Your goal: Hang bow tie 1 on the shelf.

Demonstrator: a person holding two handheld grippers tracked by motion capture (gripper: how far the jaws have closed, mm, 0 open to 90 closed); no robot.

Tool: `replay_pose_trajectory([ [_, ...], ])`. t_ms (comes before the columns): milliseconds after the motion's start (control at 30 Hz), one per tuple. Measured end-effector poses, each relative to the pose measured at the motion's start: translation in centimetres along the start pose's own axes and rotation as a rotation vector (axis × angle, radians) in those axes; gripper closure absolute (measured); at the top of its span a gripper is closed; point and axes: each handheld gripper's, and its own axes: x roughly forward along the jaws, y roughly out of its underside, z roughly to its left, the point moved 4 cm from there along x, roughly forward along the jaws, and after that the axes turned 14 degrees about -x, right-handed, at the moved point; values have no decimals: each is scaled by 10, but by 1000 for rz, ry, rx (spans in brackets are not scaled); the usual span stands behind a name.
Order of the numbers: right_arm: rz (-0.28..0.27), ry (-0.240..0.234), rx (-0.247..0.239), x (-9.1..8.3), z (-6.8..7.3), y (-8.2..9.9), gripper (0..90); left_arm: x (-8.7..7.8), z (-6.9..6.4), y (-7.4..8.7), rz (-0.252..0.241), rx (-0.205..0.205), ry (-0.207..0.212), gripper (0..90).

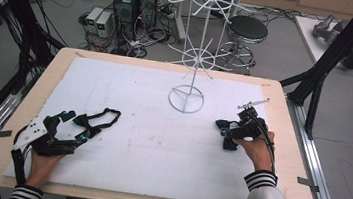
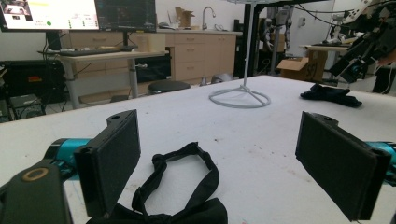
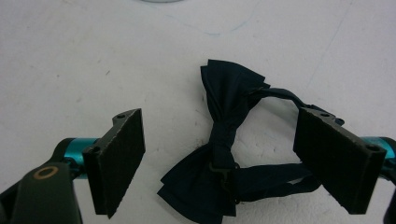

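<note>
1. Right hand-held gripper [image 3: 219,163]: jaws spread and not yet gripping, hanging over the dark navy bow tie [image 3: 224,154], which lies flat on the white tabletop [image 1: 149,141] on the person's right side, near the wire stand's ring base [image 1: 186,99].
2. Step in hand, as judged: closing on this bow tie to lift it. The jaws straddle the knot, with one pad set over the strap loop; centring on the knot would likely gather both wings and keep the strap from slipping free.
3. The pads should come down close to the sheet before closing, since the fabric is thin and limp; a high pinch may catch only one layer.
4. Left hand-held gripper [image 2: 233,163]: jaws wide apart and empty, resting low on the left of the tabletop just behind a second black bow tie [image 2: 187,196], whose strap loop lies between the pads without touching them.
5. The right gripper view gives the folds, the centre band and the strap's small clasp; the high view [image 1: 229,130] shows that tie mostly hidden under the gripper.
6. The high view alone relates both ties to the white wire display stand [image 1: 197,56], standing at the far middle of the tabletop.
</note>
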Motion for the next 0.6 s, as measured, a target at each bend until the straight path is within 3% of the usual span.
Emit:
replay_pose_trajectory([
  [600,105,4,13,18,0,2,284,0,0,0,-1,1,1,143],
])
